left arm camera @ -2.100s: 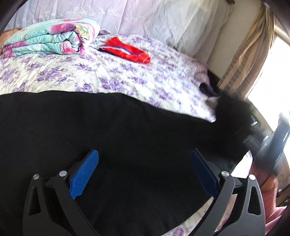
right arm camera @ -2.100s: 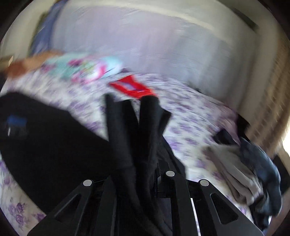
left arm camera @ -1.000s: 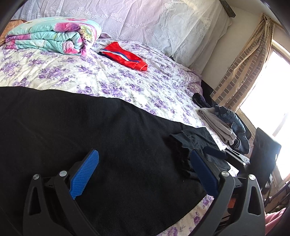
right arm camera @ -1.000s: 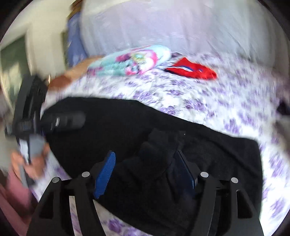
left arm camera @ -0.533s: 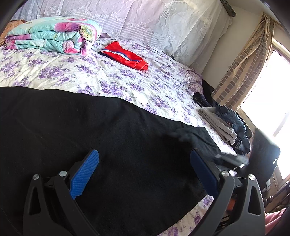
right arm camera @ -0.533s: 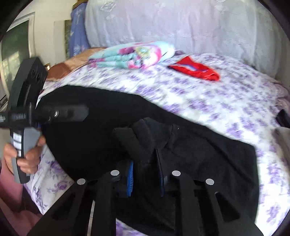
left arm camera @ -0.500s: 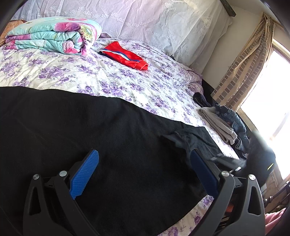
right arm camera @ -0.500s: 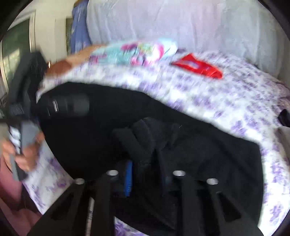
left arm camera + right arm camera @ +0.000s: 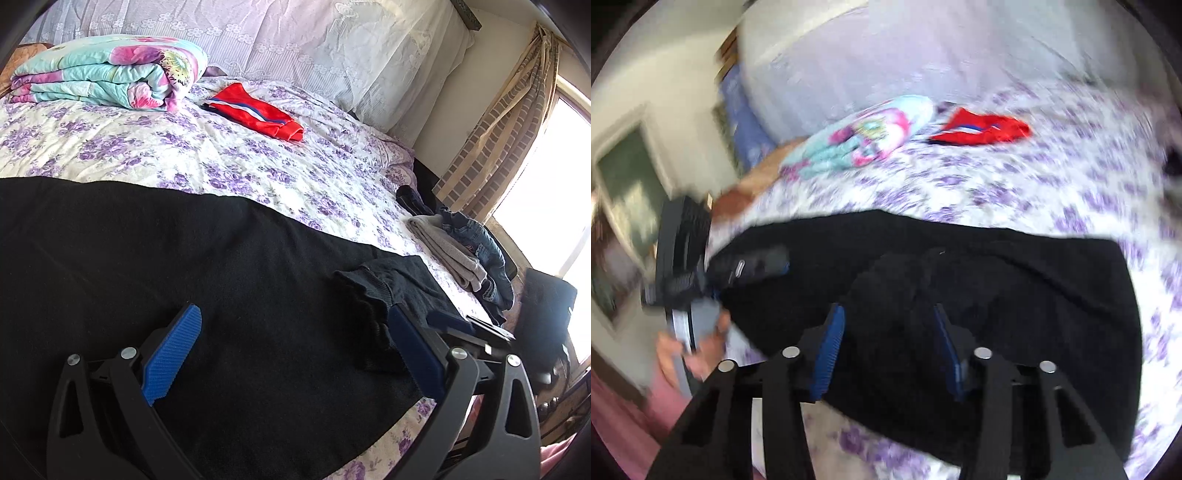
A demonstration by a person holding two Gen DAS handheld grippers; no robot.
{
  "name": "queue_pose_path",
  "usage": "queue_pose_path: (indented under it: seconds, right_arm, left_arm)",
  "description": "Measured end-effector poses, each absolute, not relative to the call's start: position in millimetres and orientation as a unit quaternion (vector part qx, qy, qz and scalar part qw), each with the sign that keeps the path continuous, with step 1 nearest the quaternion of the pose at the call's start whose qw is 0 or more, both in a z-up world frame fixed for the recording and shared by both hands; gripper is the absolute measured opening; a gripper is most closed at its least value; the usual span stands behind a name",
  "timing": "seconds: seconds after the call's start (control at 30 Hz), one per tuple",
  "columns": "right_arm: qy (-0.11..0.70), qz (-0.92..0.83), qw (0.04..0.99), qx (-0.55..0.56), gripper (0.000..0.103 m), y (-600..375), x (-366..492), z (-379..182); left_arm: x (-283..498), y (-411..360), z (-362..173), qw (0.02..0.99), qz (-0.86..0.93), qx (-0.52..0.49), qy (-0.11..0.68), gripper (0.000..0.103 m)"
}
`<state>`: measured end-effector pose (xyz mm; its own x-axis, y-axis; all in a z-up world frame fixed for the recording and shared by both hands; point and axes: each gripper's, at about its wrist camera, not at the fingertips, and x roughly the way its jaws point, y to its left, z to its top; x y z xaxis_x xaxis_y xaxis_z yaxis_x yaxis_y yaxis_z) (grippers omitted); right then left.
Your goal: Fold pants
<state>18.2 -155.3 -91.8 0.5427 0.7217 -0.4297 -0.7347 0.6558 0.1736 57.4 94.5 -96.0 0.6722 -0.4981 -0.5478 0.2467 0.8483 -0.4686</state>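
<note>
Black pants [image 9: 184, 258] lie spread across the near side of a bed with a purple-flowered sheet [image 9: 258, 162]. Their far end is folded back into a bunched, ribbed lump [image 9: 373, 291]. My left gripper [image 9: 291, 347] is open and empty, low over the black cloth. In the blurred right wrist view the pants [image 9: 1034, 295] fill the middle. My right gripper [image 9: 890, 332] is open, its blue pads [image 9: 831, 343] on either side of the bunched lump [image 9: 897, 273] without clamping it. The left gripper body [image 9: 687, 254] and the hand holding it show at the left.
A folded floral quilt [image 9: 107, 70] and a folded red garment [image 9: 258, 110] lie near the pillows [image 9: 332, 48]. A pile of grey and denim clothes [image 9: 465, 254] sits at the bed's right edge. A curtain [image 9: 506, 122] and bright window are on the right.
My right gripper carried the pant end across, laid it on the spread cloth and opened its jaws, which were shut on it half a second ago. My left gripper stayed still and open.
</note>
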Motion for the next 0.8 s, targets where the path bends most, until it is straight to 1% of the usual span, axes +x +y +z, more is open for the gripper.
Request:
queue_pose_path:
  seconds: [0.07,0.1,0.17,0.27,0.3,0.37,0.4,0.43,0.5,0.53,0.57,0.6,0.63,0.67,0.7,0.8]
  right_arm:
    - [0.235,0.416,0.878,-0.028,0.043,-145.5,12.9,-94.7]
    - [0.249,0.411,0.877,-0.027,0.043,-140.8,15.6,-100.5]
    - [0.312,0.401,0.861,-0.035,0.044,-127.3,33.5,-122.7]
    - [0.298,0.407,0.863,-0.015,0.045,-134.2,28.4,-110.0]
    - [0.28,0.413,0.867,0.002,0.046,-142.3,24.9,-101.4]
    - [0.233,0.39,0.89,0.03,0.057,-165.0,23.4,-84.0]
    - [0.224,0.362,0.904,0.038,0.063,-175.6,29.1,-78.0]
    - [0.222,0.335,0.914,0.052,0.063,-186.7,38.4,-73.8]
    - [0.231,0.305,0.916,0.119,0.063,-217.2,69.2,-71.1]
    - [0.244,0.29,0.912,0.155,0.064,-231.4,86.8,-75.1]
    - [0.28,0.271,0.9,0.195,0.064,-246.0,113.4,-89.0]
    - [0.335,0.259,0.877,0.228,0.062,-255.8,138.5,-110.2]
    - [0.349,0.264,0.862,0.256,0.055,-261.7,146.9,-120.4]
    - [0.333,0.277,0.853,0.29,0.055,-273.2,144.9,-120.8]
    - [0.336,0.286,0.846,0.298,0.055,-278.7,140.1,-117.8]
    - [0.277,0.319,0.846,0.324,0.056,-299.7,98.3,-102.9]
  left_arm:
    - [57.8,94.3,-96.0,0.896,-0.207,-0.181,0.348,0.099]
    - [57.3,94.3,-96.0,0.897,-0.206,-0.181,0.348,0.099]
    - [57.8,94.6,-95.7,0.897,-0.207,-0.182,0.346,0.099]
    - [56.3,96.1,-95.5,0.897,-0.208,-0.185,0.344,0.099]
    - [56.1,95.9,-95.3,0.897,-0.208,-0.185,0.343,0.099]
    - [55.6,95.9,-95.1,0.898,-0.206,-0.184,0.342,0.099]
    - [56.0,96.1,-95.1,0.898,-0.206,-0.184,0.343,0.099]
    - [56.3,96.1,-95.2,0.898,-0.205,-0.182,0.343,0.099]
    - [55.8,96.3,-94.9,0.898,-0.206,-0.181,0.343,0.099]
    - [55.3,96.6,-94.9,0.898,-0.207,-0.181,0.342,0.099]
    - [54.7,97.0,-94.9,0.898,-0.208,-0.182,0.341,0.099]
    - [54.3,97.8,-94.8,0.898,-0.21,-0.184,0.34,0.099]
    - [53.7,98.0,-94.7,0.898,-0.211,-0.186,0.339,0.099]
    - [53.1,98.5,-94.5,0.898,-0.213,-0.187,0.337,0.099]
    - [52.5,99.2,-94.3,0.898,-0.214,-0.189,0.336,0.099]
    - [48.9,99.0,-90.6,0.9,-0.213,-0.19,0.33,0.098]
